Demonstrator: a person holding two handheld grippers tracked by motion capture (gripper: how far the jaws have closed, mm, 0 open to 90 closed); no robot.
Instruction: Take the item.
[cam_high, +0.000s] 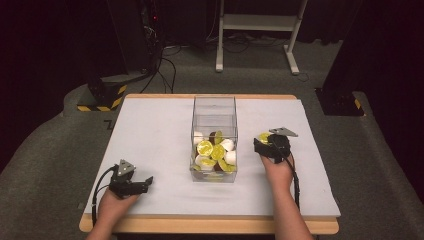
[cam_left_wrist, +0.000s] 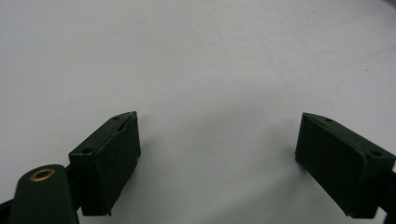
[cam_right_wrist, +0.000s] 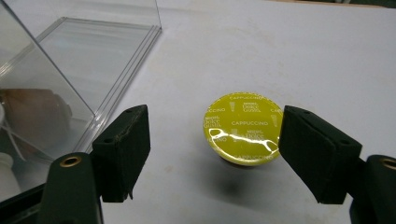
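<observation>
High view: a clear box (cam_high: 214, 137) of coffee capsules stands mid-table (cam_high: 150, 130); the left gripper (cam_high: 142, 184) rests near the front-left edge, the right gripper (cam_high: 261, 142) beside the box. Left gripper view: jaws wide apart over bare tabletop. Right gripper view: jaws spread wide, one yellow-lidded capsule (cam_right_wrist: 243, 127) standing between them, ungripped.

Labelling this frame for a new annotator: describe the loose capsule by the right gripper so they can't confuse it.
Start at the clear plastic box in the middle of the white table. Just off its right side, between the open jaws of the right gripper, one capsule stands alone on the table. Its yellow-green foil lid reads CAPPUCCINO, and unlike the other capsules, it is outside the box.
</observation>
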